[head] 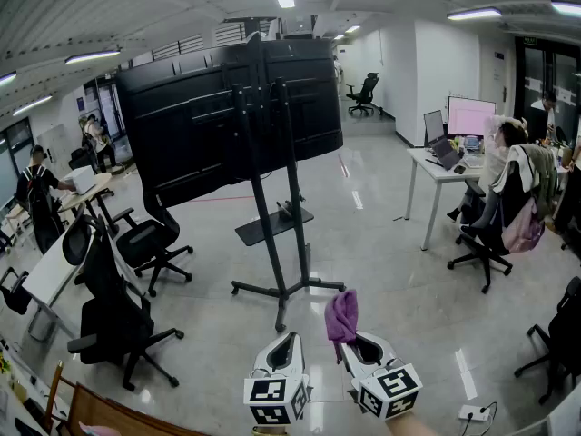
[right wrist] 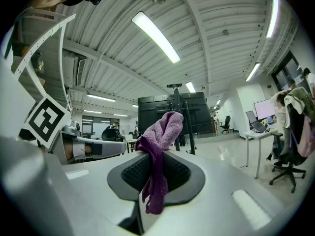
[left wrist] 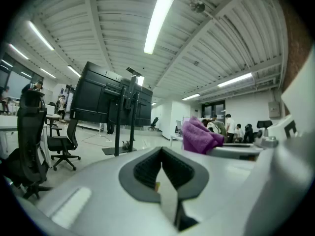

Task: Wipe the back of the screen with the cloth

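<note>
The back of a big black screen point(head: 231, 107) faces me, mounted on a black wheeled stand point(head: 277, 243) in the middle of the office floor. It also shows far off in the left gripper view as the screen point(left wrist: 110, 100) and in the right gripper view as the screen point(right wrist: 172, 113). My right gripper point(head: 352, 345) is shut on a purple cloth point(head: 341, 314), which sticks up from its jaws; the cloth point(right wrist: 158, 151) hangs between the pads. My left gripper point(head: 284, 348) is shut and holds nothing. Both are low in the head view, well short of the screen.
Black office chairs point(head: 127, 271) stand at the left beside a white desk point(head: 54, 262). At the right a person point(head: 508, 180) sits at a white desk point(head: 436, 175) with monitors. A power strip point(head: 472, 412) lies on the floor at the lower right.
</note>
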`<state>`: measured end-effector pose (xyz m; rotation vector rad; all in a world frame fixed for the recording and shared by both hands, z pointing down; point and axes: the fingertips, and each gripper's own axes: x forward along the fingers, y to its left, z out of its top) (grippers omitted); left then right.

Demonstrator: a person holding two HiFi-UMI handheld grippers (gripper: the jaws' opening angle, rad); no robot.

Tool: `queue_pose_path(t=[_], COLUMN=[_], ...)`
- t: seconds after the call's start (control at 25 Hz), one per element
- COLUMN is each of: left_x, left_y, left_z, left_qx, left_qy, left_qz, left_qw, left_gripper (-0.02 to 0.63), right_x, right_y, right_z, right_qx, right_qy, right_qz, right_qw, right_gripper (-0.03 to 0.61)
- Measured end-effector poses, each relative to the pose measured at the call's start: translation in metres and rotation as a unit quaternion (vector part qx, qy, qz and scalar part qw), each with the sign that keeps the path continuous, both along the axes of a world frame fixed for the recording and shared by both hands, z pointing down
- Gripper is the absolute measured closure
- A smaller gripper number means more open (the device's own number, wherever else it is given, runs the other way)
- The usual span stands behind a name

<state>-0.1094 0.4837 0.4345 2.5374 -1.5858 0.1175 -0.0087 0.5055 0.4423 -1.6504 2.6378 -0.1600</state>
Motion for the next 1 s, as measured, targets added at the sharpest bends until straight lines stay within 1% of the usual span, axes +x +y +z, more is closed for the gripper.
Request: queue_pose_path(t=[0.2, 0.4, 0.56, 0.8, 0.88, 1.0], left_x=[-0.032, -0.07, -0.092, -0.124, -0.132, -0.143], left_y=[0.005, -0.001, -0.015, -0.067, -0.095, -0.149], left_z=[0.01, 0.019, 0.021, 0.038, 0.041, 0.037], left_qx=[-0.004, -0.01, -0.019, -0.034, -0.034, -0.031], left_qy=[0.003, 0.0, 0.013, 0.016, 0.014, 0.01], left_qz=[-0.016, -0.041, -0.055, -0.097, -0.11, -0.13], left_qw=[0.9999, 0.9991, 0.9982, 0.9945, 0.9932, 0.991], left_gripper=[0.606, 0.606, 0.606, 0.606, 0.606, 0.606], right_x=[-0.028, -0.066, -0.085, -0.104, -0.11, -0.12], right_y=[0.004, 0.0, -0.017, -0.085, -0.118, -0.175], right_z=[0.009, 0.014, 0.017, 0.03, 0.027, 0.025], right_qx=[-0.01, -0.01, -0.011, -0.01, -0.01, -0.007], right_qy=[-0.016, -0.008, -0.003, -0.007, -0.009, 0.0], right_qz=[-0.016, -0.042, -0.057, -0.081, -0.087, -0.11], right_qw=[1.0, 0.999, 0.998, 0.997, 0.996, 0.994], right_gripper=[0.528, 0.528, 0.526, 0.526, 0.526, 0.526])
